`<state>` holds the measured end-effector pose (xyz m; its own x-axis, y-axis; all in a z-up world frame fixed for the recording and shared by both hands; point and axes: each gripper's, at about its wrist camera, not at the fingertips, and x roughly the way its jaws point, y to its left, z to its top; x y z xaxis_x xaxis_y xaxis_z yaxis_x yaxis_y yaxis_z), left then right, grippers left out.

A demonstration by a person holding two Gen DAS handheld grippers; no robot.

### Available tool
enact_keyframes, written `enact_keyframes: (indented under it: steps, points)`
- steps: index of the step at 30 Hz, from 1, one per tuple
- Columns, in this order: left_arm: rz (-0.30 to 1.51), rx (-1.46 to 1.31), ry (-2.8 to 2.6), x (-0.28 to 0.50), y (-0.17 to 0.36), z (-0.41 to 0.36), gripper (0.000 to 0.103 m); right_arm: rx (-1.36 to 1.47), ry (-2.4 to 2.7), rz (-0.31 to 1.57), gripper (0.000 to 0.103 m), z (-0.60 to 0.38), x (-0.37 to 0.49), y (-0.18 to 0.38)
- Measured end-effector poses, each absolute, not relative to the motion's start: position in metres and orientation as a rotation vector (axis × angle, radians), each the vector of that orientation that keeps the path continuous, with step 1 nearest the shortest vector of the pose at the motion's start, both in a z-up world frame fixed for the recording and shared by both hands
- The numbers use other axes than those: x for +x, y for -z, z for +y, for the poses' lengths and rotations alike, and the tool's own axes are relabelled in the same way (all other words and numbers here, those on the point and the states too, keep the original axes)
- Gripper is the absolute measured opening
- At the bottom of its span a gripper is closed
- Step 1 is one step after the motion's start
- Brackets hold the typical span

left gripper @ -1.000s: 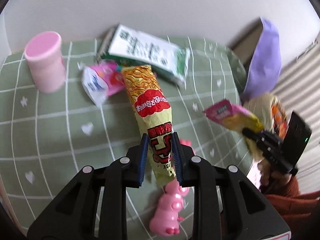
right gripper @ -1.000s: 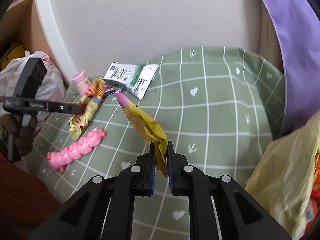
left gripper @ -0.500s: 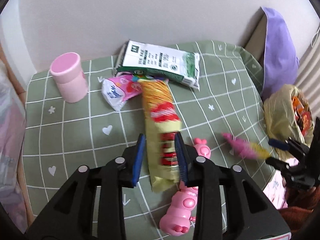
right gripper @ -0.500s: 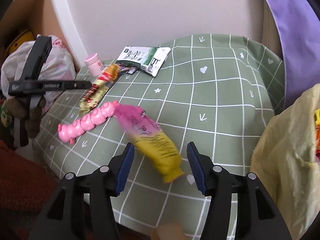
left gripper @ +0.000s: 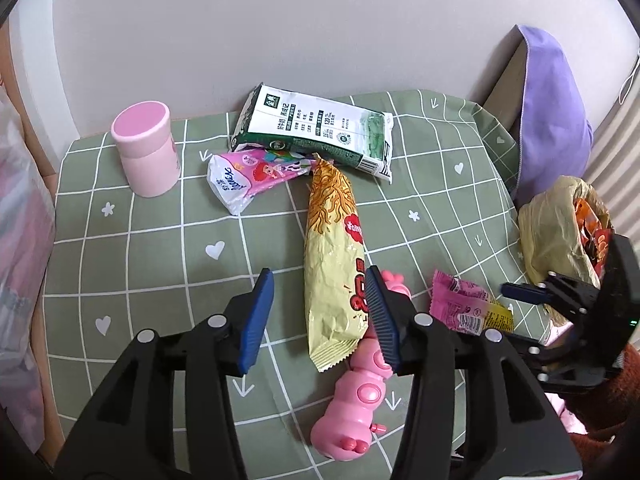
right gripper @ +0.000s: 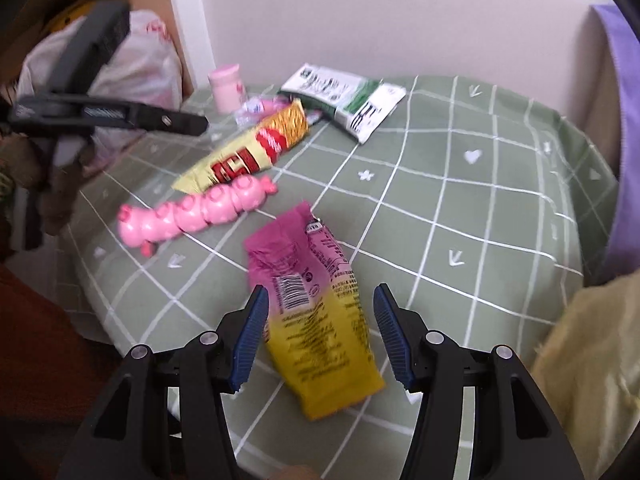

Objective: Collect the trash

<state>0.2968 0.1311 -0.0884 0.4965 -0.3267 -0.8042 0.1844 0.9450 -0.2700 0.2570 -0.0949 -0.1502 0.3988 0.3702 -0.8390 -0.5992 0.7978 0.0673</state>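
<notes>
My left hand-held gripper (left gripper: 318,314) stands released, jaws wide apart, over the green checked bench (left gripper: 160,248). The long yellow snack packet (left gripper: 334,264) lies flat between the jaws; its near end rests on the pink caterpillar toy (left gripper: 360,396). Red lettering on the packet shows, but I cannot read it.

My right hand-held gripper (right gripper: 320,334) is likewise released. The pink-and-yellow wrapper (right gripper: 316,312) lies on the bench between its jaws, barcode side up; the small print is blurred.

At the far edge lies a white-and-green pouch (left gripper: 320,132) marked "120" among characters too small to read. Just beside it lies a pink tissue pack (left gripper: 256,176) with cartoon figures, and a pink capped jar (left gripper: 146,148) stands to the left.

Only the left view shows the contents of the yellow trash bag (left gripper: 556,232) at the bench's right edge: orange wrappers inside. Only the right view shows a white plastic bag (right gripper: 132,64) beyond the bench's left end.
</notes>
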Motion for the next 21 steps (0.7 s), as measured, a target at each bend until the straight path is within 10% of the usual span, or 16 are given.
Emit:
enact_keyframes:
  steps: [8,21]
  points:
    - [0.992,-0.109,0.333,0.296,0.084,0.121,0.049,-0.230,-0.619,0.994,0.020,-0.099,0.247,0.144]
    - [0.973,-0.162,0.417,0.311,0.077,0.119,0.053,-0.072,-0.534,0.916,0.016,-0.131,0.237,0.101]
